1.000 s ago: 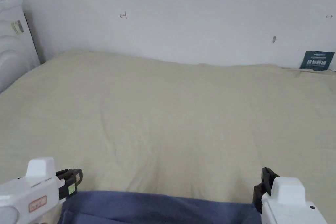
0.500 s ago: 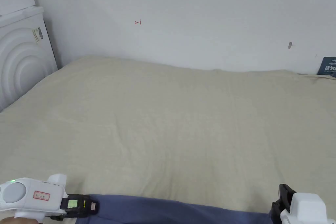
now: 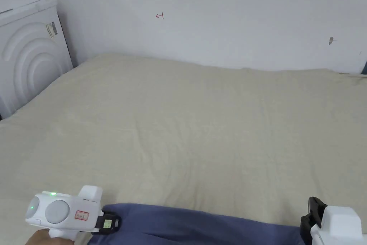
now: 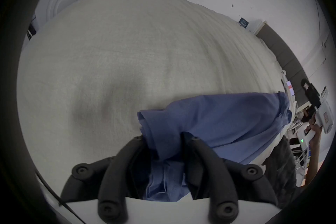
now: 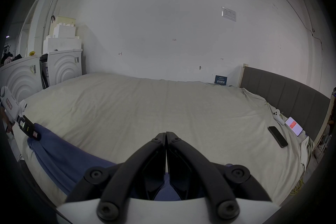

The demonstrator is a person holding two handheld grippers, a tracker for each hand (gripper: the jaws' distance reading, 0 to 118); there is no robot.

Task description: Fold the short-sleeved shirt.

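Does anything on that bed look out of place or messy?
Nothing is damaged or spilled. Two phones and a white controller lie loose near the headboard, and the blue shirt hangs bunched between the left gripper and right gripper.

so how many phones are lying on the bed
2, both near the headboard in the right gripper view: a black phone face down, and a lit phone just beyond it. Others may be hidden.

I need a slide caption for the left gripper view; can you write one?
Left gripper clamped on a bunched corner of the blue shirt, which stretches across the near edge of the beige bed.
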